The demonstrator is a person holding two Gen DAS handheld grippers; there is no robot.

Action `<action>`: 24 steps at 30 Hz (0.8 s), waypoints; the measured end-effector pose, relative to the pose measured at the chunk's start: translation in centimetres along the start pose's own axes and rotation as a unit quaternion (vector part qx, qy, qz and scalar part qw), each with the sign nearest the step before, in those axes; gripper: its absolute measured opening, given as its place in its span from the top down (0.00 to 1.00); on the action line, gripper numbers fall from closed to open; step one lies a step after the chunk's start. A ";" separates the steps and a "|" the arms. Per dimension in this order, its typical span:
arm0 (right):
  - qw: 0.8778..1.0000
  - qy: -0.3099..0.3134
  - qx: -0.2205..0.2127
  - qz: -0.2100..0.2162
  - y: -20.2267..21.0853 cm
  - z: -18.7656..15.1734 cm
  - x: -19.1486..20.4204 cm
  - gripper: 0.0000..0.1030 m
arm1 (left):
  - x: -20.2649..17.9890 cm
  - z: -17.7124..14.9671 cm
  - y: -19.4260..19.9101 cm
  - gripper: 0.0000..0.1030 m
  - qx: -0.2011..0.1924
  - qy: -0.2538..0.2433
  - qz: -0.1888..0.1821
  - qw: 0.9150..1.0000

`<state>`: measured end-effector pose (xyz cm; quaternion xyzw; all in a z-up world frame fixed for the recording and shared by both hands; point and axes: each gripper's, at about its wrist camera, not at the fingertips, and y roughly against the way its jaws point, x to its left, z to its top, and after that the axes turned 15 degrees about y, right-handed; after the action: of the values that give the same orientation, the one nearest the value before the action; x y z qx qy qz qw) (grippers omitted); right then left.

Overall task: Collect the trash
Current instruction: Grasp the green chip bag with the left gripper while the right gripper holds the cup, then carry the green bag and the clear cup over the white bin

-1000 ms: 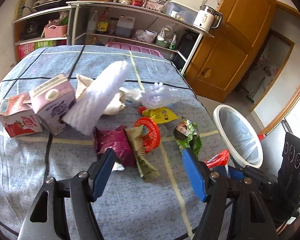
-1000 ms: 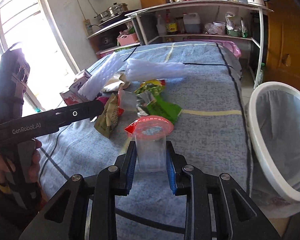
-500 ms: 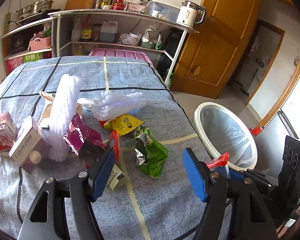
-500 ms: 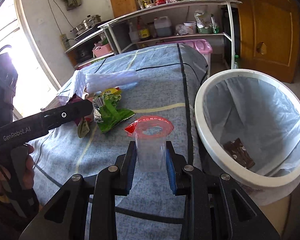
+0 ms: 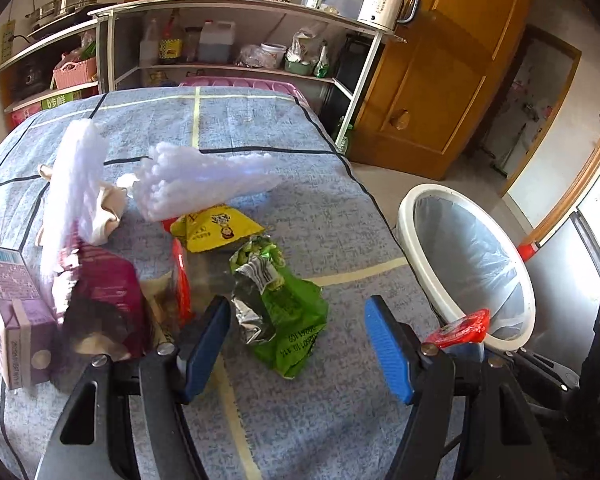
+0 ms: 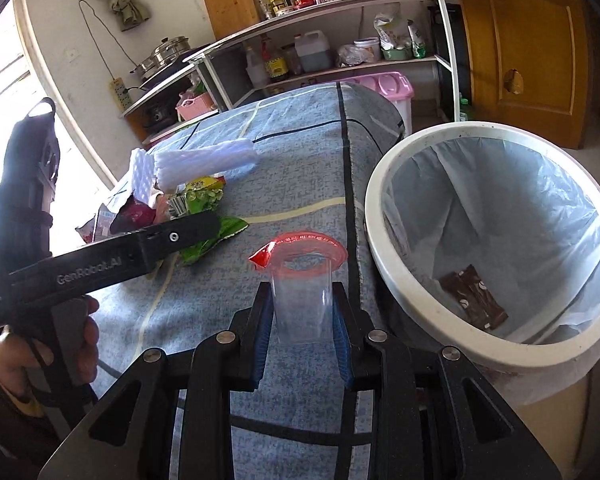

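Observation:
My right gripper (image 6: 302, 316) is shut on a clear plastic cup (image 6: 302, 300) with a torn red lid, held just left of the white trash bin (image 6: 380, 216); the cup's lid also shows in the left wrist view (image 5: 458, 328). The bin has a clear liner and a brown wrapper (image 6: 474, 298) inside. My left gripper (image 5: 298, 344) is open and empty above a green wrapper (image 5: 284, 316). Around it lie a yellow wrapper (image 5: 216, 228), a maroon bag (image 5: 104, 292), white foam nets (image 5: 196, 180) and a purple carton (image 5: 12, 312).
The trash lies on a blue checked table cloth (image 5: 260, 128). The bin (image 5: 410, 216) stands off the table's right edge. Kitchen shelves (image 5: 240, 40) with bottles stand behind the table, and a wooden door (image 5: 440, 80) is at the right.
My right gripper has carried the cup rightward, close to the bin's rim. My left gripper has shifted right and forward, from the red-lidded pile to over the green wrapper.

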<state>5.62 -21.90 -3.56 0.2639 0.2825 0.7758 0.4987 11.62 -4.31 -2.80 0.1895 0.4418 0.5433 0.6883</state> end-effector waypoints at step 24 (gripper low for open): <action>1.000 -0.003 -0.014 -0.006 1.1 0.2 -0.5 0.72 | 0.6 0.3 0.4 0.62 -0.019 0.019 0.016 1.000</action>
<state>5.27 -22.73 -2.77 0.2582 0.2717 0.7757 0.5077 11.63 -3.53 -2.64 0.1736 0.4412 0.5657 0.6746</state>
